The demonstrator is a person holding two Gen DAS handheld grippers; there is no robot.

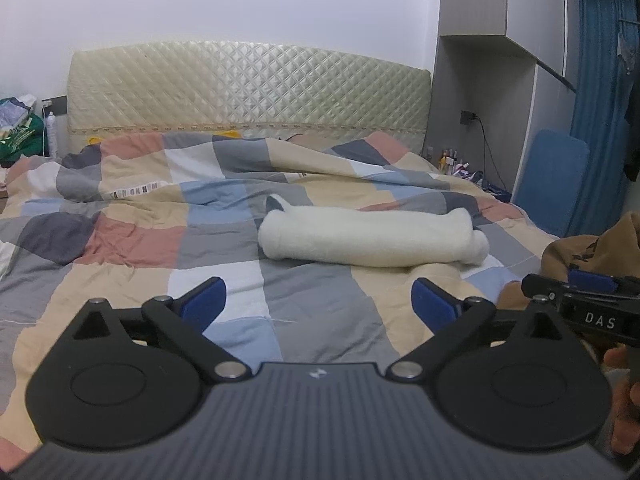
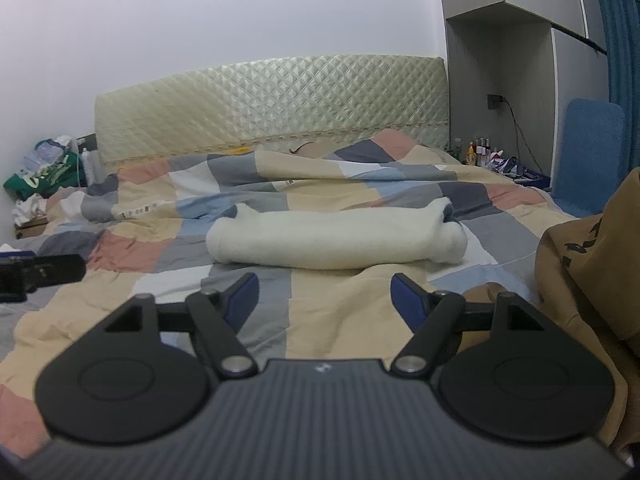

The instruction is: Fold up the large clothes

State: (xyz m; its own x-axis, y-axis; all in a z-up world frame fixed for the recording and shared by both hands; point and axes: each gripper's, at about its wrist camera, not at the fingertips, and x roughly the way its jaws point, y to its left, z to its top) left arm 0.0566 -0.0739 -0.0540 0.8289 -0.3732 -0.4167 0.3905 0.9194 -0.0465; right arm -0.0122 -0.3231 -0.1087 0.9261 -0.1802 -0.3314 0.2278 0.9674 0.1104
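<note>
A folded cream fleece garment (image 1: 372, 238) lies across the checked duvet (image 1: 160, 216) in the middle of the bed; it also shows in the right wrist view (image 2: 336, 240). A brown garment with dark print (image 2: 592, 264) is heaped at the right edge, also in the left wrist view (image 1: 596, 248). My left gripper (image 1: 319, 300) is open and empty, above the duvet short of the cream garment. My right gripper (image 2: 324, 296) is open and empty, just left of the brown garment. The right gripper shows in the left wrist view (image 1: 580, 292).
A quilted beige headboard (image 1: 248, 88) stands behind the bed. A grey wardrobe (image 1: 500, 60), a blue chair (image 1: 552, 184) and a bedside shelf with bottles (image 2: 484, 152) are at the right. Bags (image 2: 44, 172) are piled at the left.
</note>
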